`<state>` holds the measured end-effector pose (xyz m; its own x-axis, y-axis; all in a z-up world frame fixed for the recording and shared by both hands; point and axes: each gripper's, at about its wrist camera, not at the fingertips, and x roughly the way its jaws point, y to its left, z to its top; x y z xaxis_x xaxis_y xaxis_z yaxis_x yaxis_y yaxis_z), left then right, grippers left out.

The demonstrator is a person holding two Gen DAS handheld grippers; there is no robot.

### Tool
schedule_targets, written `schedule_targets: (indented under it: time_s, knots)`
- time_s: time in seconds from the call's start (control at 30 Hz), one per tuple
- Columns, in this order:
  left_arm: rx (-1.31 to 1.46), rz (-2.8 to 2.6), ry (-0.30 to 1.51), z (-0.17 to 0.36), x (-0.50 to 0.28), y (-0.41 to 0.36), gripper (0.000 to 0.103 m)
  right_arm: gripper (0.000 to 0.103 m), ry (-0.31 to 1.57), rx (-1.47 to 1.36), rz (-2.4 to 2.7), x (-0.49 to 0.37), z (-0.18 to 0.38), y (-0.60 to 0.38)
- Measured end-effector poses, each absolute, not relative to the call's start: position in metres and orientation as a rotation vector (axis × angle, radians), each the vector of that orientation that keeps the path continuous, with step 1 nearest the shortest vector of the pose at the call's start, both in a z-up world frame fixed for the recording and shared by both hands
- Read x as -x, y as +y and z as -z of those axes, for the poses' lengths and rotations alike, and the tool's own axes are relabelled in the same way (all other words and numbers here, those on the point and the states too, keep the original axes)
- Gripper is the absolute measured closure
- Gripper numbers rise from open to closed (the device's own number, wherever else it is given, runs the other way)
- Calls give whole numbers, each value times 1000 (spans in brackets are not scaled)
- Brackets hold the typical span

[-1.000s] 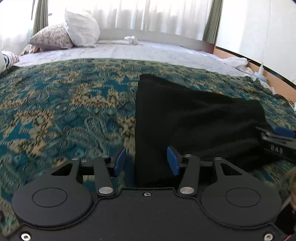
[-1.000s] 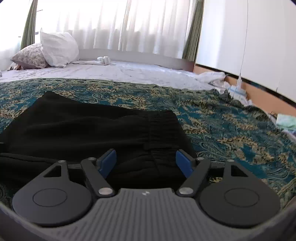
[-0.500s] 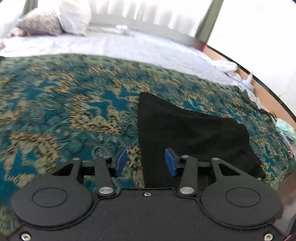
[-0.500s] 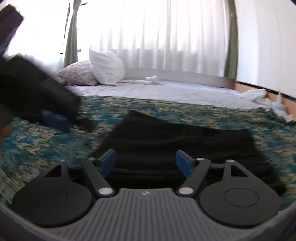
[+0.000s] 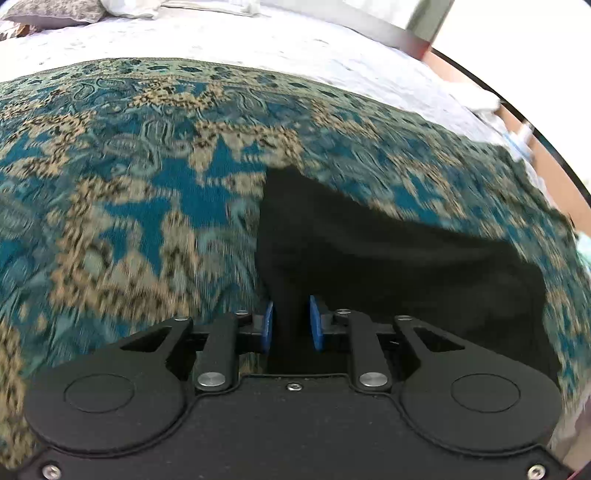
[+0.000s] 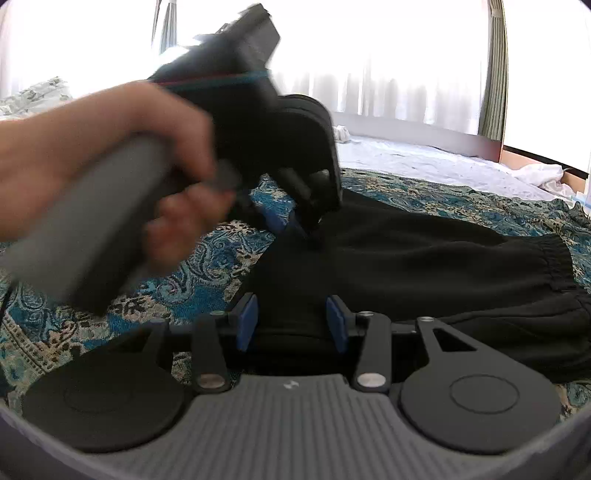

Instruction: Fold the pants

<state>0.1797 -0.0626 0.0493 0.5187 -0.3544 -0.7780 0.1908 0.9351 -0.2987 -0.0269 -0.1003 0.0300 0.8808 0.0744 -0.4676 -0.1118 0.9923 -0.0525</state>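
The black pants (image 5: 399, 266) lie folded on the patterned bedspread (image 5: 129, 192). My left gripper (image 5: 291, 325) is closing at their left edge, and a ridge of black cloth fills the narrow gap between its blue pads (image 5: 266, 326). In the right wrist view the same left gripper (image 6: 290, 225) is blurred, held by a hand (image 6: 110, 147), nipping the far corner of the pants (image 6: 424, 258). My right gripper (image 6: 293, 321) is closing at the near corner; cloth lies between its fingers, which still stand apart from it. The elastic waistband (image 6: 554, 258) is at the right.
The teal and gold bedspread (image 6: 192, 273) covers the near part of the bed, with white sheet (image 5: 258, 40) beyond it. Pillows (image 5: 55, 13) lie at the far left. Curtains (image 6: 406, 74) hang behind the bed, and white laundry (image 6: 539, 177) sits at the right edge.
The left gripper swept to the pants' left edge and narrowed onto the cloth. The right gripper swung to the near left corner and its jaws narrowed; the hand with the left gripper came into its view.
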Motion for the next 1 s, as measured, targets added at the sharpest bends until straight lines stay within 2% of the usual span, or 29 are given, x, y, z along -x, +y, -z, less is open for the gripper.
schedule_targets:
  time_s: [0.43,0.67,0.73,0.77,0.87,1.0]
  knots:
    - [303,305,994,-44,-251,-63,83,49,469,79,-113,25,-23,-103]
    - [237,273,934,-57,-256,-73,83,49,462,65,-126,27,-26,-106]
    - [198,274,903,-64,-248,-77,82,44,456,33,-146,31,-31,-112]
    - [171,273,881,-68,-242,-78,79,40,454,8,-156,33,-34,-116]
    - [116,270,814,-84,-221,-77,75,39,439,-39,-142,45,-43,-130]
    - [74,286,727,-105,-179,-72,60,35,416,-42,-83,60,-52,-149]
